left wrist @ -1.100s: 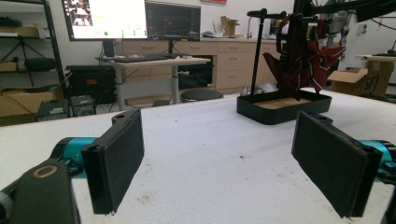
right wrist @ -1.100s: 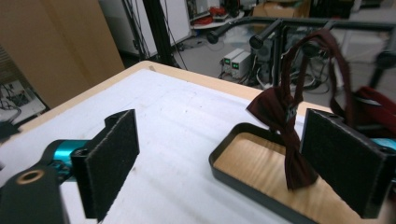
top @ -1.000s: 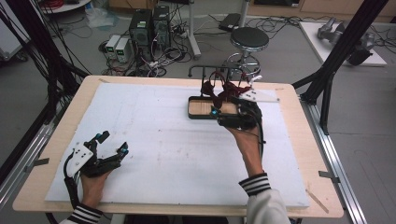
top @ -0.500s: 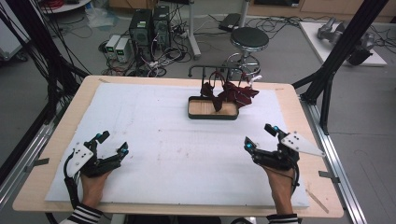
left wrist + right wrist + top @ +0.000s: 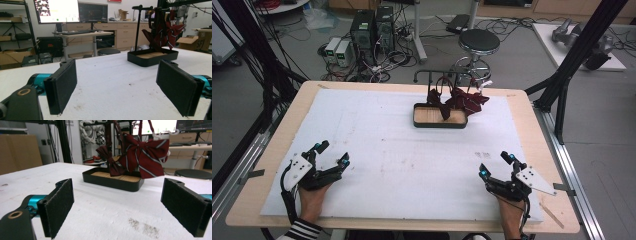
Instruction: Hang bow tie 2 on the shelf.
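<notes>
Both claws rest low on the white tabletop [image 5: 412, 165] at the person's edge, one at each near corner, well apart from each other. The left claw [image 5: 331, 153] lies at the near left, its jaws spread wide with nothing between them — in the left gripper view the two black pads [image 5: 62, 85] stand far apart over bare white surface. The right claw [image 5: 497, 164] lies at the near right, likewise spread and empty (its own view shows both pads [image 5: 58, 206] parted, with a smudge of dark specks on the sheet just ahead).

The things nearest the work sit at the far middle of the tabletop, well away from both claws. A shallow black tray [image 5: 439, 123] with a wooden floor stands there, and a thin black stand [image 5: 428, 80] rises from it, with a crossbar at the top. From that bar hang dark red bow ties [image 5: 459, 99] with pale stripes — one larger, draped to the right of the tray, and a smaller one dangling over the tray's wooden floor. In the right gripper view the larger bow tie [image 5: 146, 155] hangs clear above the tray's rim [image 5: 112, 183], while the smaller one comes down near the wood; whether it touches is hard to tell.

Beyond the tabletop stands a round black stool [image 5: 479, 41] on the grey floor.
</notes>
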`<control>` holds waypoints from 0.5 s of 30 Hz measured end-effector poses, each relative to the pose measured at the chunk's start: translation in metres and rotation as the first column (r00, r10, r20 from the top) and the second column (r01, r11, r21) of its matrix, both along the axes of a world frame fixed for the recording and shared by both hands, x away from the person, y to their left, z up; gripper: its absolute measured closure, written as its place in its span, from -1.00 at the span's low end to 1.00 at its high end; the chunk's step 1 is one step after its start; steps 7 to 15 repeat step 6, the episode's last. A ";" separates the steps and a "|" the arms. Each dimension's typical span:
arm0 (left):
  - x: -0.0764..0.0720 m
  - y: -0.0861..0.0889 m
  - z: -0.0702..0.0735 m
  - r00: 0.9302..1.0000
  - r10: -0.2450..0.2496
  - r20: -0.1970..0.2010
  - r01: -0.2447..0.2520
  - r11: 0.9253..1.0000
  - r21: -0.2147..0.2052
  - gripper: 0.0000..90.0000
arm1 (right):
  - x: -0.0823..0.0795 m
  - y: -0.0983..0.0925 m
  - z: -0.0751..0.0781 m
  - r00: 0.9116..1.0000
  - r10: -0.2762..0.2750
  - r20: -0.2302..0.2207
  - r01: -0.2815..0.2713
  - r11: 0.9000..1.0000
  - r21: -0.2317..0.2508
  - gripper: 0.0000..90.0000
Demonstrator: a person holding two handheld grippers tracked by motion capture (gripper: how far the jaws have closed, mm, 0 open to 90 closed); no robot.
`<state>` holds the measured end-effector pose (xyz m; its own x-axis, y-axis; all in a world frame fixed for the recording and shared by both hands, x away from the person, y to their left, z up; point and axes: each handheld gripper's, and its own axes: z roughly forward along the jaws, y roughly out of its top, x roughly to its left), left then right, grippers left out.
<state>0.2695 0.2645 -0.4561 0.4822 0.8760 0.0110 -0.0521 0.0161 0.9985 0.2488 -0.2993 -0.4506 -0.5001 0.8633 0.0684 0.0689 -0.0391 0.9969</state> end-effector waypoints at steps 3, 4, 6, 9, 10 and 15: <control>0.000 0.000 0.000 1.000 0.000 -0.001 0.000 1.000 0.003 -0.62 | 0.000 0.003 -0.002 1.000 0.009 0.002 -0.009 1.000 -0.025 -0.77; 0.000 0.000 0.000 1.000 0.000 -0.001 0.000 1.000 0.001 -0.62 | 0.000 0.003 -0.003 1.000 0.008 0.006 -0.007 0.999 -0.036 -0.77; 0.000 0.000 0.000 1.000 0.001 0.000 -0.001 1.000 0.002 -0.62 | 0.000 0.003 -0.003 1.000 0.010 0.006 -0.009 0.999 -0.041 -0.77; 0.000 0.000 0.000 1.000 0.001 0.000 -0.001 1.000 0.002 -0.62 | 0.000 0.003 -0.003 1.000 0.010 0.006 -0.009 0.999 -0.041 -0.77; 0.000 0.000 0.000 1.000 0.001 0.000 -0.001 1.000 0.002 -0.62 | 0.000 0.003 -0.003 1.000 0.010 0.006 -0.009 0.999 -0.041 -0.77; 0.000 0.000 0.000 1.000 0.001 0.000 -0.001 1.000 0.002 -0.62 | 0.000 0.003 -0.003 1.000 0.010 0.006 -0.009 0.999 -0.041 -0.77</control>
